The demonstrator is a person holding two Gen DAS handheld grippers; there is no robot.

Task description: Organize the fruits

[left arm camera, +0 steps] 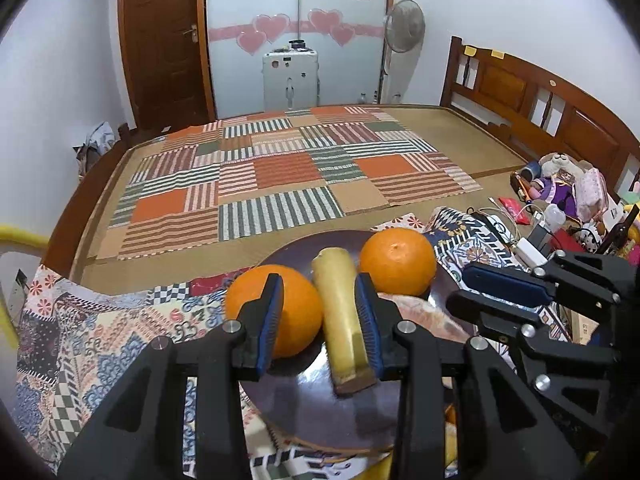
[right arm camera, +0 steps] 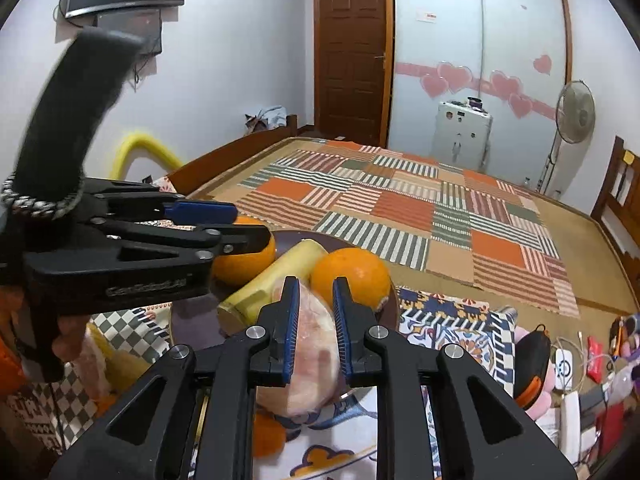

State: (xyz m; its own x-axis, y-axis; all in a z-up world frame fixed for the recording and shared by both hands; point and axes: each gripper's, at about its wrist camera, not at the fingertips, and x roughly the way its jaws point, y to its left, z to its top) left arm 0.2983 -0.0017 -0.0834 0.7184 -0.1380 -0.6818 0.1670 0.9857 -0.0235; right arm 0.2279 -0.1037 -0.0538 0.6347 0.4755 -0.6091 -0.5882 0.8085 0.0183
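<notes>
A pale wrapped fruit is clamped by the right gripper; a pale yellow stalk piece is bracketed by the left gripper, grip unclear.

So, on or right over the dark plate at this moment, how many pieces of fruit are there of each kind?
Oranges: 2, one by the left gripper, one at the far side.
Pale yellow stalk piece: 1.
Pinkish wrapped fruit, in the right gripper: 1.
Total: 4, on or over the plate.
</notes>
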